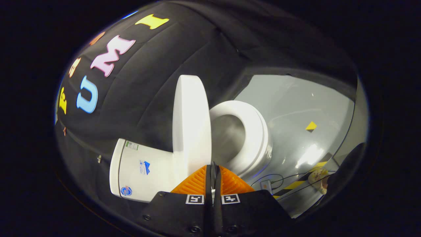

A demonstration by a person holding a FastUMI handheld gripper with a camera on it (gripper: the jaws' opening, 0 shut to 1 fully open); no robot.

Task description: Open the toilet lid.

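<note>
Gripper [213, 169] jaws closed together, holding nothing; toilet lid [191, 125] stood raised just ahead of them, between tank [141, 171] and seat [250, 131]. Risk as judged: lid looked near upright, so a nudge from the jaws pulling away could tip it back onto the seat. Floor [296, 108] was glossy grey, striped tape [292, 186] and a cable [273, 177] nearby.

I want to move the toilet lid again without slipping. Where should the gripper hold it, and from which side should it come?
Probably the lid's free rounded edge, the end far from the tank. The lid stands raised and shows its thin rim toward the gripper, so the fingers, now closed together with nothing between them, could open and straddle that rim from the bowl side.
</note>
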